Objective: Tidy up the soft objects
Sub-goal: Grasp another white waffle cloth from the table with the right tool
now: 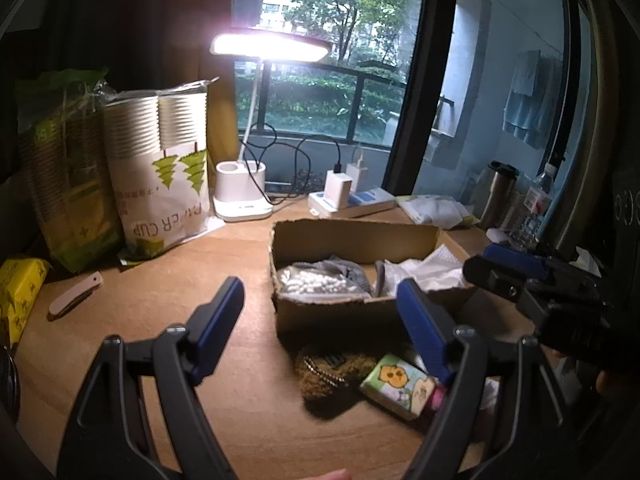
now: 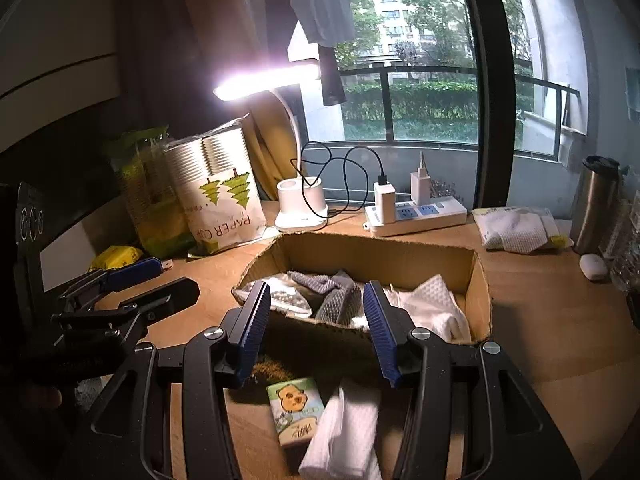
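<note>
Both grippers hover with jaws apart, empty: the left gripper (image 1: 320, 312) and the right gripper (image 2: 316, 328). A folded white cloth (image 2: 344, 432) lies on the wooden desk (image 2: 540, 320) just before the open brown cardboard box (image 2: 380, 256), its long axis running toward the box, beside a green cartoon tissue pack (image 2: 298, 410).

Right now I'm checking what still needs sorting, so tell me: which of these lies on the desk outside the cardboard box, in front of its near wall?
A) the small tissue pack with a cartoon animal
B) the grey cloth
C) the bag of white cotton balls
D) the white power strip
A: the tissue pack lies on the desk before the cardboard box, beside a folded white cloth; both open grippers hold nothing.
</note>
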Motion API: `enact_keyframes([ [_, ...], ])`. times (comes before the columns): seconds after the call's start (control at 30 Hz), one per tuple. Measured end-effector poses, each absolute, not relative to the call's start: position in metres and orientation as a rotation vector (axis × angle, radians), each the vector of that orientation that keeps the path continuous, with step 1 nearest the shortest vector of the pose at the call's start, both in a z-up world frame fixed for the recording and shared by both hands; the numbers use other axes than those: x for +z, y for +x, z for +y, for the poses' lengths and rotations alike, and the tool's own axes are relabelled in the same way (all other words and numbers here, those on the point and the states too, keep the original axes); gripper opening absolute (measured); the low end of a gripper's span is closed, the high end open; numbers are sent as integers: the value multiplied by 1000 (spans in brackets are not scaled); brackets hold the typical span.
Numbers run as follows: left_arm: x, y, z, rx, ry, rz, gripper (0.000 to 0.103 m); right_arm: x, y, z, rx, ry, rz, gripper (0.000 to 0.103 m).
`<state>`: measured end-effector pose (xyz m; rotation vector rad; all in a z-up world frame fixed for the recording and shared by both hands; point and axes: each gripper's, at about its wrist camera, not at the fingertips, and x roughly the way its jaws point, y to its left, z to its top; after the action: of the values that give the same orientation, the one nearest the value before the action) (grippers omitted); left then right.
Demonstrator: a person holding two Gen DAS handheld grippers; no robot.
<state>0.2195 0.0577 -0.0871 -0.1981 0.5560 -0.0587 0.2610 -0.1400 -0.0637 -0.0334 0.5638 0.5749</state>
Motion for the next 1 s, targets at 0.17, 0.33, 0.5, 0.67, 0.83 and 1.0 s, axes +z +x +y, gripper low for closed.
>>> enact_keyframes([
  [0.17,-96,214,51,-64,-196,579,80,-76,253,-148,568,-27,587,51],
  [0.33,-105,212,46,-73,-194,599,80,-89,250,-155,553,-31,620,51],
  [0.5,-115,213,41,-83,-191,621,80,-108,251,-162,534,-29,676,52],
  [0.67,-126,215,39,-84,-191,651,80,-134,255,-160,531,-44,770,52],
  [0.83,-135,217,38,-83,-190,679,80,-148,259,-156,534,-57,820,53],
  [1.0,-140,218,34,-88,-185,698,80,-159,265,-153,533,-59,871,53],
])
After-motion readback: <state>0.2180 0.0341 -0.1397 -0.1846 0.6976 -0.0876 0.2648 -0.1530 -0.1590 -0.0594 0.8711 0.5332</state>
